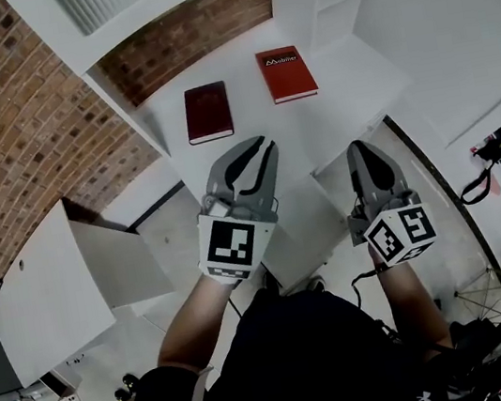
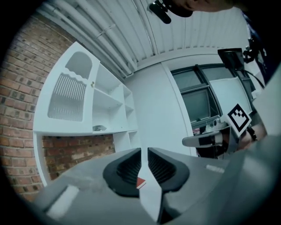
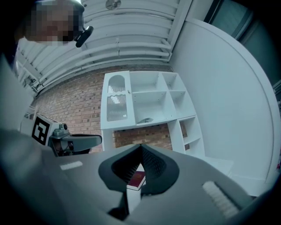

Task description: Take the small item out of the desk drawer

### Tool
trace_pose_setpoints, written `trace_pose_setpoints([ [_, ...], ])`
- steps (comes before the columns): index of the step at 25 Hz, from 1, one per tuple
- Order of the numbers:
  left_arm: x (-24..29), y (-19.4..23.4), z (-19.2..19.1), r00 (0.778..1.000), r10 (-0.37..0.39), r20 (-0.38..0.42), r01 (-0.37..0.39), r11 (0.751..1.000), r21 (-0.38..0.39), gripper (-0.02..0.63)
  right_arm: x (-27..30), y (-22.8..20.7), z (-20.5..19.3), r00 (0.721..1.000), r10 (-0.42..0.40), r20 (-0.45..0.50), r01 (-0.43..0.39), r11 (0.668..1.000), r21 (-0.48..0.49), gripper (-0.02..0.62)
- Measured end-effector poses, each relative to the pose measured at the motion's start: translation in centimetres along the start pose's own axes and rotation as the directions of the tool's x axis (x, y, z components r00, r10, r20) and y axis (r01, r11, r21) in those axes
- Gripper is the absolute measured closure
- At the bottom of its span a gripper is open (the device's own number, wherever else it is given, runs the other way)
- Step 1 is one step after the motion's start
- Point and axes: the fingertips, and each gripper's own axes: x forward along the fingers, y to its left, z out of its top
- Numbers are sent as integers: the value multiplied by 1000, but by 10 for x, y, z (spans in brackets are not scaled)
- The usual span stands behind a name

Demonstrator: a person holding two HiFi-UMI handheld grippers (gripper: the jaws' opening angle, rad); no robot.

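Both grippers hang above the front of a white desk [image 1: 263,131]. My left gripper [image 1: 265,145] [image 2: 144,151] has a narrow gap between its jaws, with nothing in it. My right gripper [image 1: 359,145] [image 3: 140,147] has its jaws closed tip to tip and holds nothing. A dark red book [image 1: 207,111] [image 3: 137,179] and a bright red book [image 1: 286,73] [image 2: 140,182] lie flat on the desk beyond the grippers. I see no drawer and no small item in any view.
A white shelf unit [image 3: 145,101] [image 2: 88,101] stands on the desk's back against a brick wall [image 1: 9,121]. A white cabinet [image 1: 66,292] stands left of the desk. At the right are a white wall [image 1: 447,9] and cables and gear [image 1: 492,164].
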Motion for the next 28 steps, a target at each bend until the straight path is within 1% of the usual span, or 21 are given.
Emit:
trace_pose_setpoints([
  [5,-5,-7,-1,1000,16,7,-16,1000,-20,586,-3,6,3,1000,7,17,-7,1000,-8,592],
  [7,-8,-8,-2,999,31,8,-31,997,-65,603,-5,7,4,1000,10,17,-10,1000,-12,592],
  [9,-10,-8,-3,999,49,4,-49,992,-113,603,-6,8,6,1000,11,20,-11,1000,-21,592],
  [12,-11,-7,-6,999,44,-4,-44,996,-80,603,-9,9,11,999,14,37,-12,999,-47,592],
  [14,-12,-6,-7,999,49,-9,-50,995,-92,603,-11,10,15,999,16,49,-12,997,-70,592],
  [20,-15,0,-8,998,66,-13,-67,993,-93,603,-14,11,22,998,20,59,-13,994,-113,594],
  [22,-16,1,-10,997,74,-19,-76,991,-107,603,-14,10,22,998,18,59,-11,993,-116,594],
  [28,-18,5,-13,996,83,-23,-85,992,-97,603,-18,0,22,998,-2,60,8,995,-103,594],
])
